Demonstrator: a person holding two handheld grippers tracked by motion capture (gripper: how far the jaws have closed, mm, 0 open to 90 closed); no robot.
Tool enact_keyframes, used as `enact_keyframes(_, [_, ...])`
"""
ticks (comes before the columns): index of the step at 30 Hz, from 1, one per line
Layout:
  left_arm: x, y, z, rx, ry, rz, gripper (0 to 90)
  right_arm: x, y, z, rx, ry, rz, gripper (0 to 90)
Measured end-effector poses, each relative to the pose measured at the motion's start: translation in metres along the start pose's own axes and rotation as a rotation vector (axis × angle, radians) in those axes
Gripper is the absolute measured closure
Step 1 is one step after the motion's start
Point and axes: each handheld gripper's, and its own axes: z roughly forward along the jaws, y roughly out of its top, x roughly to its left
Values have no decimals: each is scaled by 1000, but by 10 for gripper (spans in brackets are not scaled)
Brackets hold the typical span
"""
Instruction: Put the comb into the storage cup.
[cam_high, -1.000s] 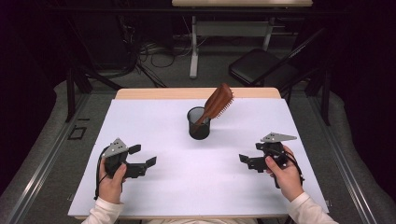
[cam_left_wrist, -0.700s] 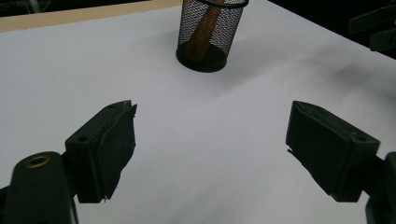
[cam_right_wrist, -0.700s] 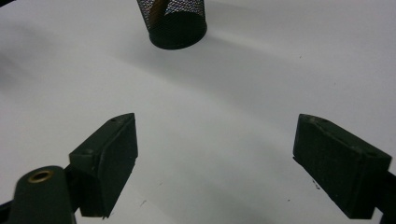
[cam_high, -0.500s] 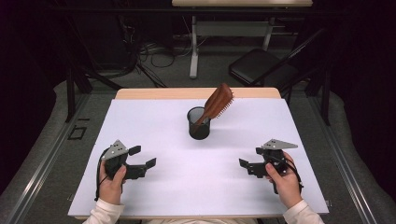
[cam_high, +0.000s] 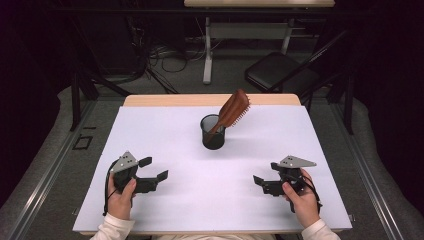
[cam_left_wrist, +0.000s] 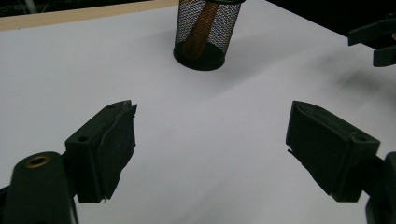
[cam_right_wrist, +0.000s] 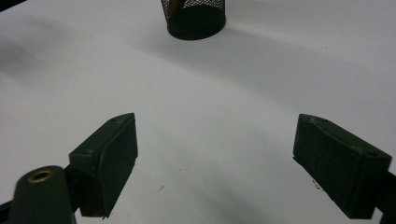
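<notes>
On the desk, left to right:
Left tongs: near the left front of the white sheet, jaws spread wide with nothing between them; the left gripper view shows bare surface between the two black pads.
Mesh cup: black wire cup at mid-desk, toward the far edge, well apart from both tongs.
Hairbrush: brown wooden brush standing handle-down in the cup, leaning right, its bristled head well above the rim.
Right tongs: near the right front, jaws also wide apart and empty, aimed toward the cup.
Risk, tipping: the cup looks light and the brush top-heavy; a sideways pull on the head would likely drag the cup over.
Risk, slip: the brush's back looks smooth and rounded, so a pinch there could skid off.
Risk, collision: both tongs closing on the cup together might knock into each other.
</notes>
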Motion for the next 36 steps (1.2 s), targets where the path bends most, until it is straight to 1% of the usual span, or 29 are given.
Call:
enact_keyframes(1, [0,0,0,-1,-1,0,158,0,-1,0,2,1,-11,137])
enact_keyframes(6, [0,-2,2,2,-4,-2,158,4,-5,2,9,-10,-34,138])
enact_keyframes(10, [0,-4,4,8,-5,6,158,6,-8,4,13,3,-42,138])
enact_keyframes(15, [-2,-6,6,7,-4,10,158,8,-11,8,22,21,-43,138])
enact_keyframes(17, [-2,-6,6,10,-5,14,158,9,-12,9,29,17,-51,138])
enact_keyframes(22, [-3,-6,7,8,-8,18,158,10,-12,10,28,21,-52,137])
enact_keyframes(30, [-4,-7,8,11,-10,26,158,11,-13,13,47,22,-66,137])
enact_keyframes(36, [-5,-8,9,15,-15,30,158,11,-13,14,44,20,-70,137])
